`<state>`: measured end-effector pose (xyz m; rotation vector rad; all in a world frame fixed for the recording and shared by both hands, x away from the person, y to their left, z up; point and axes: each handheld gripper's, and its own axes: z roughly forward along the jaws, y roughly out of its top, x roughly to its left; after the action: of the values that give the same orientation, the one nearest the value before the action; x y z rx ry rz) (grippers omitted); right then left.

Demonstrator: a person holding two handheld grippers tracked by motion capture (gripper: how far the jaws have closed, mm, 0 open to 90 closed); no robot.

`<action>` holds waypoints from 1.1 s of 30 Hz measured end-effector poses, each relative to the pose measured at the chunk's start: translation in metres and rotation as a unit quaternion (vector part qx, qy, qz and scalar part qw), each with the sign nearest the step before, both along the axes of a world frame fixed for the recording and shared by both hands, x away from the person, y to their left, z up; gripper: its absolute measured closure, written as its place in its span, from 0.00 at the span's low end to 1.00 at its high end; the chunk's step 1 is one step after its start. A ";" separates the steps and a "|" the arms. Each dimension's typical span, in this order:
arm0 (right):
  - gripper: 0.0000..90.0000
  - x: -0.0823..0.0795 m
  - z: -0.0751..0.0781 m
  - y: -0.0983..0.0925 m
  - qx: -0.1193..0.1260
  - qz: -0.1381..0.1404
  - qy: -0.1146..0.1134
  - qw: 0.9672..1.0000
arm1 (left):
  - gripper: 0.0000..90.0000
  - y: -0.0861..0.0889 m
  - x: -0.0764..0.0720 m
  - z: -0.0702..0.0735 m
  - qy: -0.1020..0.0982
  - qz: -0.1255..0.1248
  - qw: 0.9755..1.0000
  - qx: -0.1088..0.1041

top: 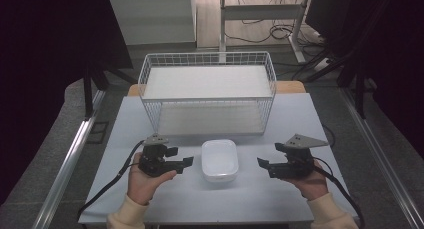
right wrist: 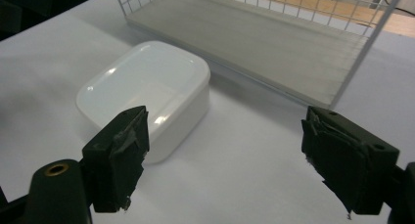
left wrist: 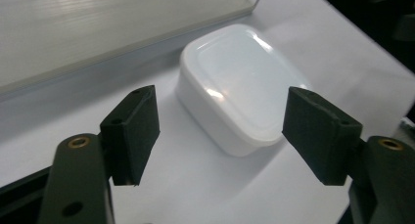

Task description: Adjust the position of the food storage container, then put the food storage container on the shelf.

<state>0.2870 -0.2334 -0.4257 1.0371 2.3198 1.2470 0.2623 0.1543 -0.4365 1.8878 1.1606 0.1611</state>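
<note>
A white lidded rectangular box point(top: 219, 160) point(left wrist: 240, 82) point(right wrist: 147, 87) stands on the white tabletop point(top: 280, 199), in front of a white wire rack point(top: 207, 56). My left gripper point(top: 181, 157) point(left wrist: 222, 128) is held just left of the box, pointing at it. Its jaws stand wide apart with nothing between them, a little short of the box. My right gripper point(top: 270, 156) point(right wrist: 230, 145) is held to the right of the box, also open and holding nothing. The box lies ahead of its left jaw.
The two-level wire rack point(right wrist: 362, 57) has a pale shelf board point(left wrist: 98, 33) low at table level and another above. Metal rails run along both sides of the table. Desk legs and cables lie on the floor behind the rack.
</note>
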 end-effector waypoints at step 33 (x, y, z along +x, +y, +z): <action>0.29 0.039 -0.027 0.039 0.034 -0.002 0.114 0.993 | 0.38 -0.008 0.035 -0.039 0.087 -0.002 0.992 -0.088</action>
<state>0.3255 -0.1947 -0.4523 1.2651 2.4551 1.2726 0.2973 0.1463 -0.4751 1.7753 1.2443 -0.1077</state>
